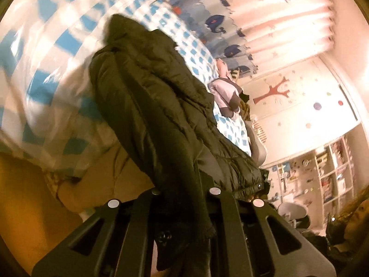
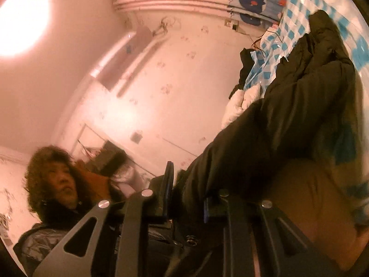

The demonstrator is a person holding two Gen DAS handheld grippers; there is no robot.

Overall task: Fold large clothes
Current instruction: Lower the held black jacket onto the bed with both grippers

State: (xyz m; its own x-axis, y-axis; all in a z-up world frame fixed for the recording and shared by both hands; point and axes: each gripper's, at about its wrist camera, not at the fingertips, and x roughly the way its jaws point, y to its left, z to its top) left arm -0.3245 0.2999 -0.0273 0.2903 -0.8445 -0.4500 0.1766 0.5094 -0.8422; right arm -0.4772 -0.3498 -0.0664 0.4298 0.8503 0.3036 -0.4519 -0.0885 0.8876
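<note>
A large dark olive puffer jacket [image 1: 159, 106] stretches from my left gripper [image 1: 184, 196] out over a bed with a blue-and-white checked cover [image 1: 46, 69]. The left jaws are shut on the jacket's hem edge, and fabric hides the fingertips. In the right wrist view the same jacket [image 2: 288, 115] runs up from my right gripper [image 2: 188, 198], whose jaws are shut on another part of its edge. The jacket hangs lifted and tilted, its far end resting on the bed cover [image 2: 297, 0].
A pink and grey garment [image 1: 227, 94] lies on the bed's far side. A whale-print curtain [image 1: 214, 23], a wall with a red tree sticker [image 1: 276, 90] and white shelves [image 1: 322, 173] stand beyond. A person [image 2: 60, 180] with curly hair is close on the left.
</note>
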